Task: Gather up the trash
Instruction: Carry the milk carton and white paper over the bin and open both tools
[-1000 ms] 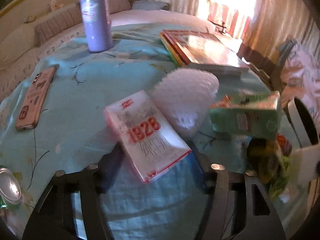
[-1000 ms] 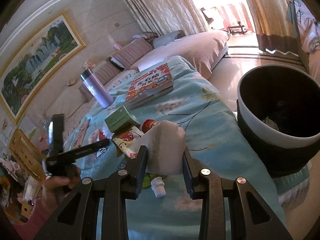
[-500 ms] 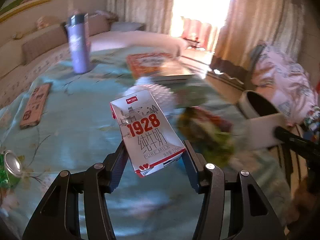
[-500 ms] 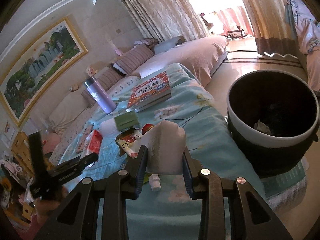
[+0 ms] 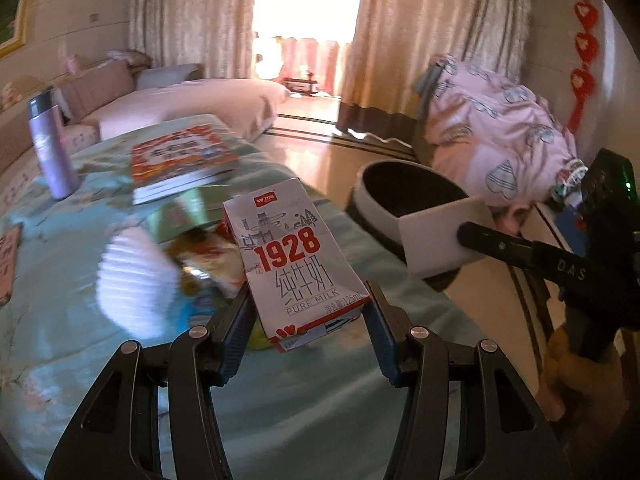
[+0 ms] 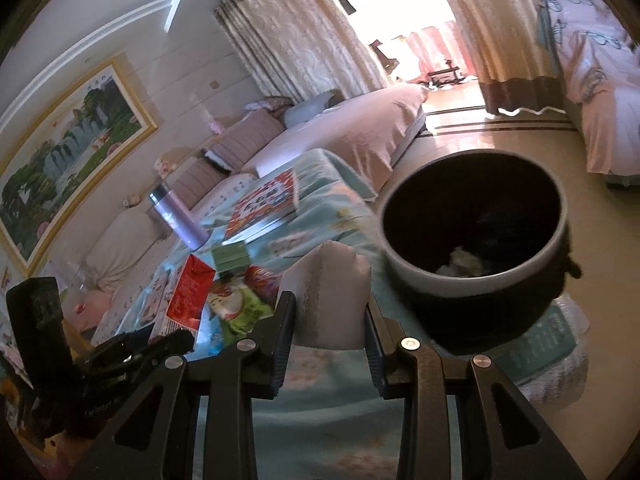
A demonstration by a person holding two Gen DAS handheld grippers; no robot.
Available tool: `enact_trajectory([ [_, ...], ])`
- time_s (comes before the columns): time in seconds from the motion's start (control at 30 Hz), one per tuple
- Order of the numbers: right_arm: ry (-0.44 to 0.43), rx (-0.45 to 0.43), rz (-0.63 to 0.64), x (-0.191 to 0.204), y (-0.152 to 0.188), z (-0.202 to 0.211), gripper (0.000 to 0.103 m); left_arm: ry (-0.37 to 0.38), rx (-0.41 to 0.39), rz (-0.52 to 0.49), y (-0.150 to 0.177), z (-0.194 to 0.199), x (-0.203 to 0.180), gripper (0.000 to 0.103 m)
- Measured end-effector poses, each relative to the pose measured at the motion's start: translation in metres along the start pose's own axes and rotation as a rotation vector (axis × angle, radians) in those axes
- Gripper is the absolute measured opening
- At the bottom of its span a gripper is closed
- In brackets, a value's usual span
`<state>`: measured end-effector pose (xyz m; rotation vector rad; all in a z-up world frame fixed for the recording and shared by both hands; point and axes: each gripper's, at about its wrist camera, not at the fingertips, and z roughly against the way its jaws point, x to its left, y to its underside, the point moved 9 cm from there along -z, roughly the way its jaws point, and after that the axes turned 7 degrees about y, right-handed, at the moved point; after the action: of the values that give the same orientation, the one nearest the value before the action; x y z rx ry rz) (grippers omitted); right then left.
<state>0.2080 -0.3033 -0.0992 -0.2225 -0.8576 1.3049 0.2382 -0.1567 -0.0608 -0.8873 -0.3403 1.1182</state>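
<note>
The left gripper (image 5: 306, 312) is clamped on a small milk carton (image 5: 294, 258), its jaws having just closed further onto it; the carton is printed "1928" and "PURE MILK", tilts away from the camera and is lifted clear above the blue-green flowered tablecloth (image 5: 280, 408); in the right wrist view the same carton shows its red side at the left, above the left gripper's dark body. The right gripper (image 6: 330, 320) grips a pale, puffy white packet (image 6: 330, 300) that stands upright between its blue pads; in the left wrist view this packet hangs in front of the bin's rim. Just beyond the carton, on the cloth, lie a white ribbed paper cup liner (image 5: 134, 280), blurred, a crumpled colourful snack wrapper (image 6: 236, 300) and a green box (image 6: 232, 256), all close together; further back lies a stack of books (image 5: 180, 160) with a red patterned cover, and near the far left edge a lilac flask (image 5: 52, 148) stands upright; a phone (image 5: 8, 256) in a pinkish case lies at the left edge. The dark bin (image 6: 476, 240) with a pale rim stands on the floor beside the table's right edge, holding some white crumpled scrap; behind are a pink sofa (image 6: 352, 132), curtains and a bright doorway.
</note>
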Motion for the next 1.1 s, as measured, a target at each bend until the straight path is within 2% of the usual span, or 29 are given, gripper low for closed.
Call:
enact_trajectory([
  [0.6, 0.114, -0.058, -0.052, -0.083, -0.04, 0.01, 0.033, 0.101, 0.068, -0.127, -0.027, -0.064, -0.088, 0.052],
  [1.1, 0.166, -0.031, -0.048, -0.123, -0.063, -0.011, 0.033, 0.13, 0.117, -0.148, -0.054, -0.114, -0.121, 0.052],
])
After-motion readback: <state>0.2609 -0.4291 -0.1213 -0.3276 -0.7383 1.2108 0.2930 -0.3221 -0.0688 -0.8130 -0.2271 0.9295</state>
